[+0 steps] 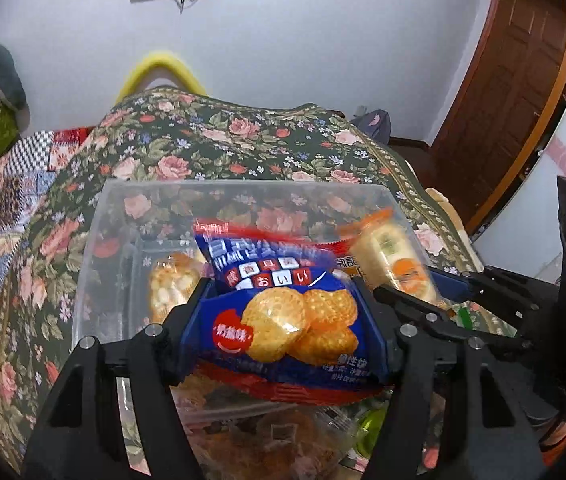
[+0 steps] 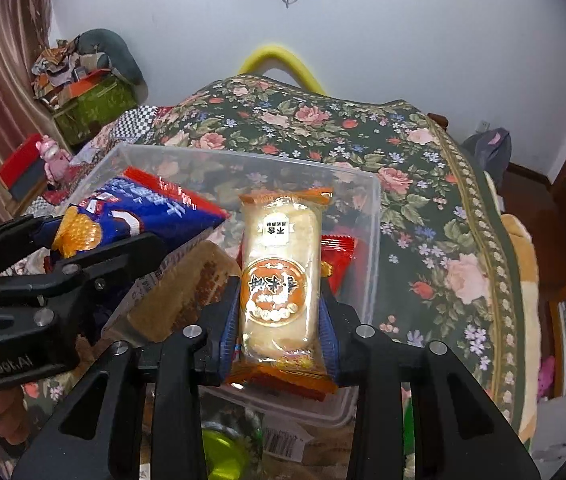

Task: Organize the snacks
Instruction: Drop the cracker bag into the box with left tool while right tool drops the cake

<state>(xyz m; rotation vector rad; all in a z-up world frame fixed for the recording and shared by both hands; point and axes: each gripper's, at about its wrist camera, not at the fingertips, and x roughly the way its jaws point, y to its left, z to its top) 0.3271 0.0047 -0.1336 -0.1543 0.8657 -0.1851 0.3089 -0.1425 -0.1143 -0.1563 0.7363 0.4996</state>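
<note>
Over the clear plastic bin (image 1: 95,240) on the floral cloth (image 1: 243,140), both grippers hover loaded. Left gripper (image 1: 283,320) pinches the blue cracker packet (image 1: 283,312) across its width, jaws part-spread around it. Right gripper (image 2: 281,312) is clamped narrow on the pale rice cake packet (image 2: 279,272), which stands on end and points to 12 o'clock

Seen from the right wrist, the left gripper (image 2: 83,236) and its blue packet (image 2: 143,208) sit at 9 to 10 o'clock, just beside

Progress, judged: partway. Already in the bin: a packet of small round biscuits (image 1: 171,280) at 10 o'clock of the left jaws, a red wrapper (image 2: 339,256) at 2 o'clock of the right jaws, and a tan packet (image 2: 187,288) between the two grippers. Neither held packet is released yet

Left to do: drop both. More wrapped snacks (image 1: 267,432) lie loose below the bin's near edge, blurred, so count unclear
</note>
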